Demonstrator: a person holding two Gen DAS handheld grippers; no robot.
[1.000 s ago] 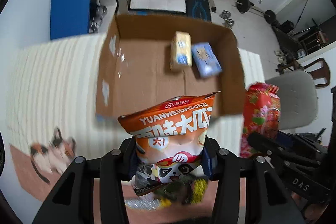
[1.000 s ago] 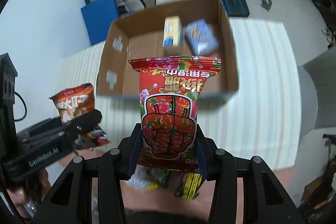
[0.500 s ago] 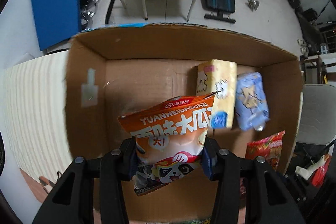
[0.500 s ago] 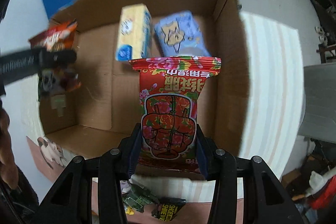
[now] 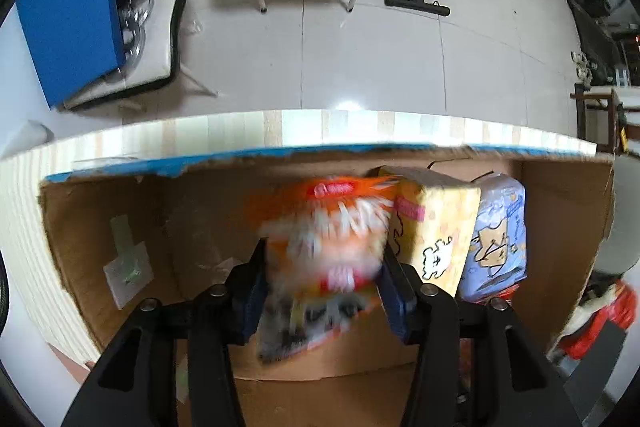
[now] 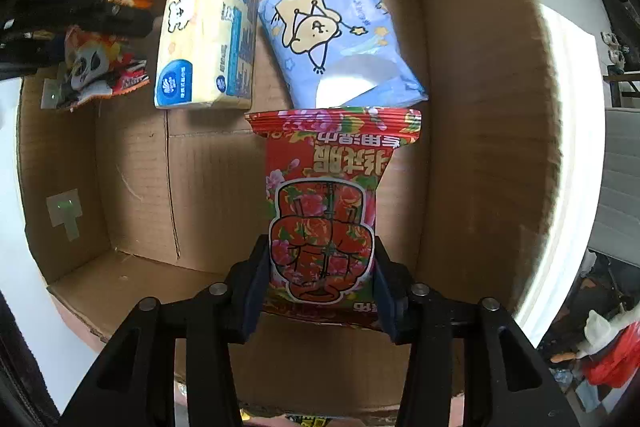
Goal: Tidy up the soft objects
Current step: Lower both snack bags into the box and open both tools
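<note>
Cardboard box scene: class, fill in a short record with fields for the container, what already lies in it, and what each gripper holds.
container: cardboard box, open at the top
already inside: yellow tissue pack and blue tissue pack, side by side on the floor
left gripper: shut on orange snack bag, blurred, beside the yellow pack
right gripper: shut on red packet, over the box floor

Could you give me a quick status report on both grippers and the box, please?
Left gripper shut on orange snack bag, right gripper shut on red floral pack. Both over cardboard box. Yellow tissue pack, blue tissue pack already inside.
</note>
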